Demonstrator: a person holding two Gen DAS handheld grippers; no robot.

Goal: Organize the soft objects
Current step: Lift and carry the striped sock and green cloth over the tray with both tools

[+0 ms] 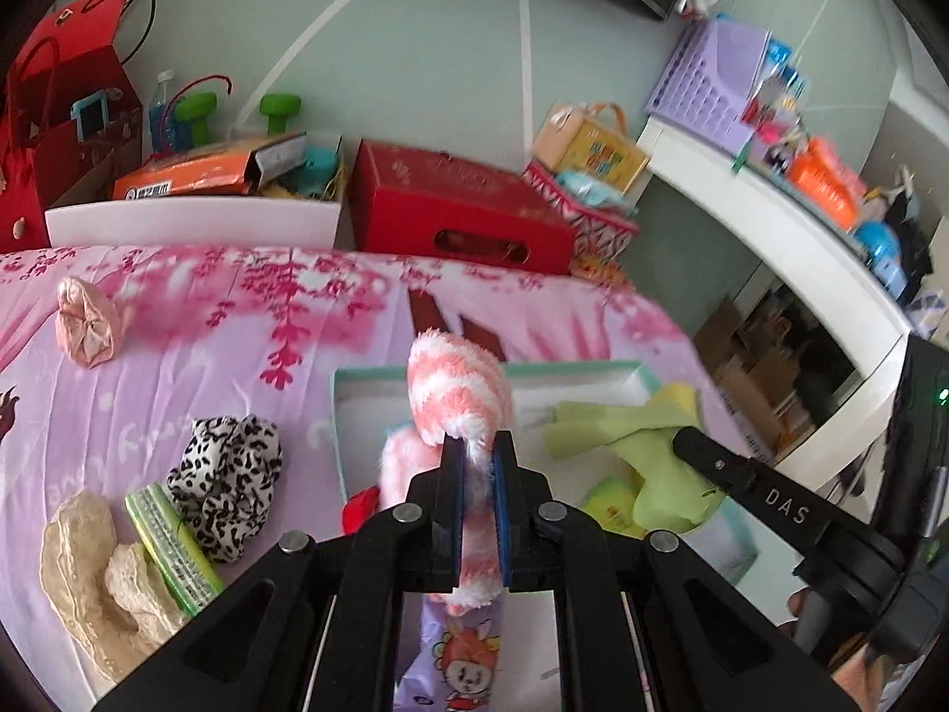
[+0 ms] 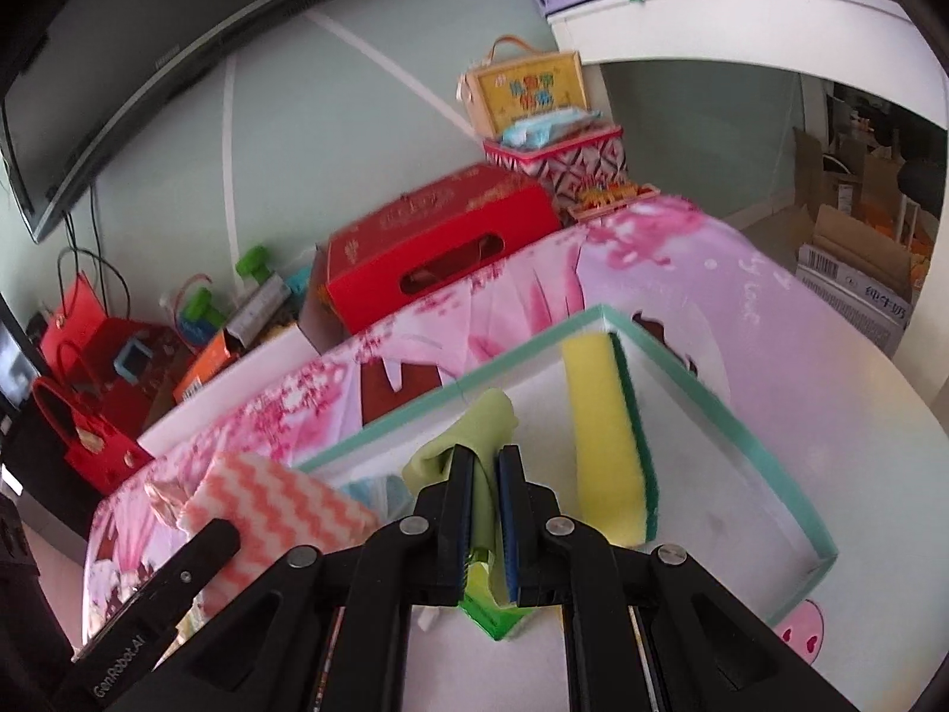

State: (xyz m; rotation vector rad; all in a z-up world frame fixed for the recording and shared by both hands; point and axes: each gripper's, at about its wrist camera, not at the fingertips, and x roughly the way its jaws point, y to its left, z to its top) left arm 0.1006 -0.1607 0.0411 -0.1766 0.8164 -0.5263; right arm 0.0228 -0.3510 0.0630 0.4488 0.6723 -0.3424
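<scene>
Left wrist view first: my surface (image 1: 148, 356) wears one purple cloth printed with pink blossoms, and it fills the near half of the scene. Beyond its far edge stand one red carton (image 1: 457, 219) with a slot handle, one white open box (image 1: 190, 219) of clutter to its left, and red paper bags at the far left against a pale green wall. A white shelf (image 1: 771, 219) curves along the right, carrying one lilac basket (image 1: 706, 89).

On the cloth sits one shallow white tray (image 1: 593, 369) with a teal rim. In the right wrist view it holds one yellow sponge (image 2: 605, 433) with a green backing, lying along its far right wall.

Loose soft things, left of the tray: one leopard-print cloth (image 1: 228, 474), one beige lacy piece (image 1: 89, 575) at the near left, one green striped packet (image 1: 172, 546) between them, one pink knotted bundle (image 1: 86, 326) farther off.

My left tool (image 1: 477, 463) is pinching one pink-and-white fluffy sock (image 1: 457, 391), held up over the tray's left edge. My right tool (image 2: 486, 474) is pinching one light green cloth (image 2: 474, 427) over the tray, angled downward.
</scene>
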